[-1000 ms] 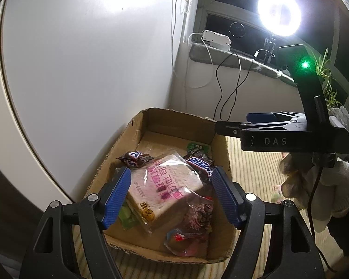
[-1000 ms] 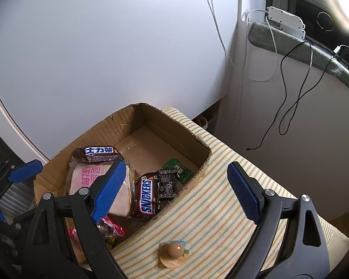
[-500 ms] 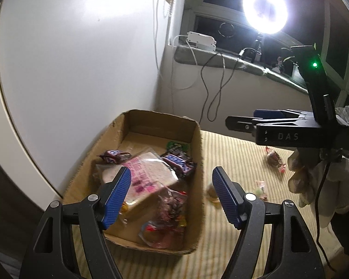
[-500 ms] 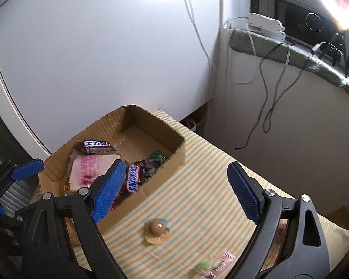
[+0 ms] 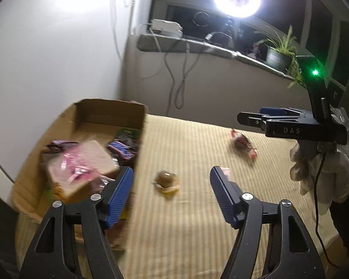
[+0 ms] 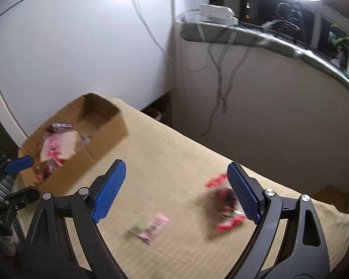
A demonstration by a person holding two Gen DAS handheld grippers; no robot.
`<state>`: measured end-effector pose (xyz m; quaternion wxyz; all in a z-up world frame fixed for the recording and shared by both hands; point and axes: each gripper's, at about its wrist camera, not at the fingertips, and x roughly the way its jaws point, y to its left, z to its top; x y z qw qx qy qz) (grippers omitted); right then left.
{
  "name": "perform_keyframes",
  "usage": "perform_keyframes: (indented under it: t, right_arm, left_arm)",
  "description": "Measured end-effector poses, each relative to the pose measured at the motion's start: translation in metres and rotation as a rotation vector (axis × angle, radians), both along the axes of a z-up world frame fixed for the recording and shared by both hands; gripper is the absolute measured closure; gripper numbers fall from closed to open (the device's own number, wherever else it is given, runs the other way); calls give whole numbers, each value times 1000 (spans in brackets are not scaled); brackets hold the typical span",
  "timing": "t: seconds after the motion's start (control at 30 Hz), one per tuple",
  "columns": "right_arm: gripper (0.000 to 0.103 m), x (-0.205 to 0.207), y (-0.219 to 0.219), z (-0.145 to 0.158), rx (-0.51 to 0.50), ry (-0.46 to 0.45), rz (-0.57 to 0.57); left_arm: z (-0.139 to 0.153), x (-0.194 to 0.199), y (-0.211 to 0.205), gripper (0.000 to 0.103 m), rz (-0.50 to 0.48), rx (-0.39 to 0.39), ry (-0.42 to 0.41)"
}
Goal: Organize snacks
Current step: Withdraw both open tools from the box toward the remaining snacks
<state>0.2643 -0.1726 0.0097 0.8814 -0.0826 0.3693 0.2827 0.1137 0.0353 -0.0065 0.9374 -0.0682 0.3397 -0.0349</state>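
Both grippers have swung away from the cardboard box [image 5: 109,114] and out over the striped cloth [image 5: 193,209], so loose snacks that were out of sight a second ago now show. The pictures are blurry because the cameras are moving.

The left gripper [image 5: 171,190] has its blue fingers spread wide with nothing between them. A small round snack [image 5: 166,181] in a crinkly wrapper lies on the cloth between the fingers but further ahead. The right gripper [image 6: 176,189] is spread wide too and holds nothing. A red wrapped snack [image 6: 225,201] sits just beside its right finger, partly hidden by it. A pink and green packet [image 6: 151,229] lies flat on the cloth between the fingers.

These snacks look light and soft. The wrappers are thin and shiny, so they may slip or crumple. I think it is best to pinch the fat middle of each one, not the twisted ends, and to squeeze gently so nothing gets squashed.

The box sits at the far left of the cloth, next to the white wall [image 5: 46,58]. It already holds a bread packet [image 5: 81,165] and some chocolate bars [image 5: 122,150]. Its back part still looks open. The box walls stand up, so a snack must go over the rim. The cloth has lots of open room. Its right edge drops off in the right wrist view, so stay away from there.
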Motion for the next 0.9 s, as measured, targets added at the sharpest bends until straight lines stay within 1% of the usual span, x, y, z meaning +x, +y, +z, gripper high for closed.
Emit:
perform_keyframes:
  t: [0.2,0.37,0.53,0.77,0.83,0.9]
  right_arm:
    - [12,8,-42,-16,-25,14,-54]
    - [12,9,-60,-34,-50,23,-50]
    - [12,11,-59,-49,-81,25,-15]
    - [12,23,-45,-61,-80,51,0]
    - [12,25,-42,-65,-83,57,-1]
    - [12,28,-40,-67,-84,64,-2]
  left_arm:
    - [-14,11,-27,51,-71,-11,42]
    - [-25,21,-39,59,-115,-46,79]
    - [-35,34,-47,64,-140,-57,110]
    - [-47,50,-62,69,-183,-42,145]
    - [-50,53,-65,72,-191,-36,152]
    - [-53,58,-66,72,-196,-36,159]
